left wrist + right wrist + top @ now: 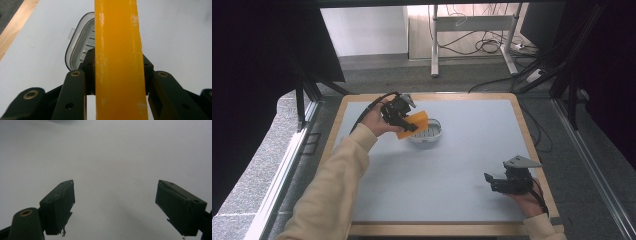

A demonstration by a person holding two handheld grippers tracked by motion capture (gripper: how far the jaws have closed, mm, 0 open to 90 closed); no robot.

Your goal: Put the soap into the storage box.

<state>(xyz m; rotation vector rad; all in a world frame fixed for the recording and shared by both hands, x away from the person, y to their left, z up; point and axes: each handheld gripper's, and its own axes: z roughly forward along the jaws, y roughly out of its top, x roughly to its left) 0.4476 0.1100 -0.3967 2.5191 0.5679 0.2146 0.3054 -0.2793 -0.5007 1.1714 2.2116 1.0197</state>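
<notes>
High view: showed a grey-topped table (452,170) with a wooden rim, largest item in frame. Beyond its far edge, noted a white desk frame (472,35) and loose cables (482,47) on the floor. Near the table's far left, located a small clear container (428,132) with a ribbed base, resting on the surface. Directly above and partly covering its left side, found an orange slab (414,124), tilted, clamped edge-on between the jaws of the left gripper (404,120). Left forearm in a cream sleeve (337,185), extended diagonally forward. Right gripper (490,181) held low near the table's right front corner, well apart from the container, jaws spread wide and empty. Container's right half hidden behind the slab in the left gripper view.
</notes>
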